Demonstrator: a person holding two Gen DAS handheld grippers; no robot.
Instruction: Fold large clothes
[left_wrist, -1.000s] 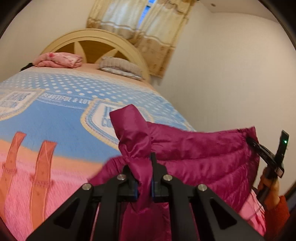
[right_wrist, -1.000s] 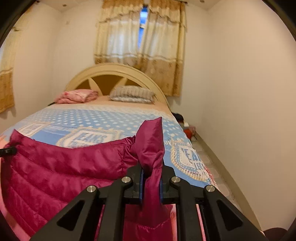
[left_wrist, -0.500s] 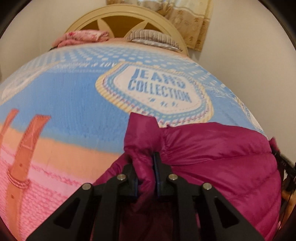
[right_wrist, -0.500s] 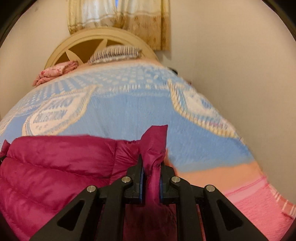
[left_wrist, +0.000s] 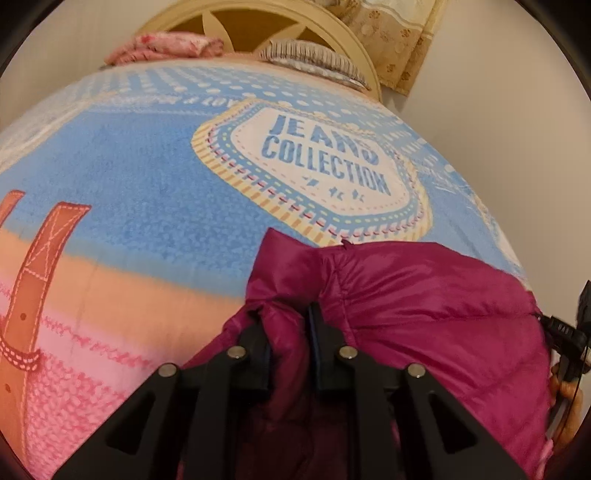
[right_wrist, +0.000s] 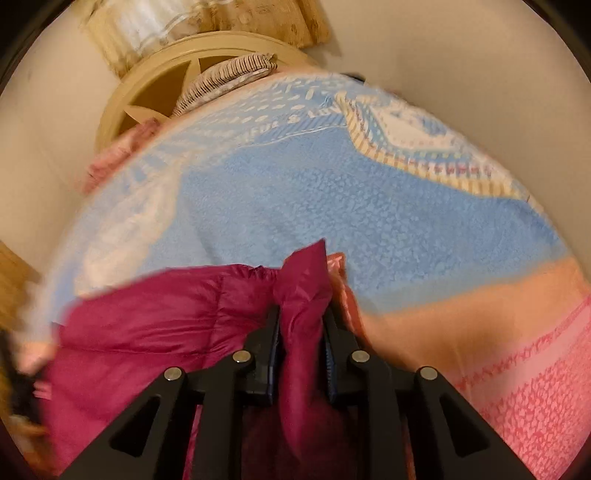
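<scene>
The left gripper sits at 6 o'clock in its own view, its 2 fingers around a bunched corner of the magenta puffer jacket. Its jaws have just been opening, though the fabric is still wedged between them, probably so the corner can be let go flat. The jacket spreads from there toward 3 o'clock, lying low on the bed blanket, just below the "JEANS COLLECTION" badge at 12 o'clock. At the far edge, near 4 o'clock, the other tool shows. In the right wrist view the right gripper likewise straddles the opposite corner, jaws just eased wider with cloth between them. Holding both corners apart keeps that edge taut and straight, which I judge sets a clean fold line. Pillows lie by the headboard at 11 o'clock, well apart from the jacket.
</scene>
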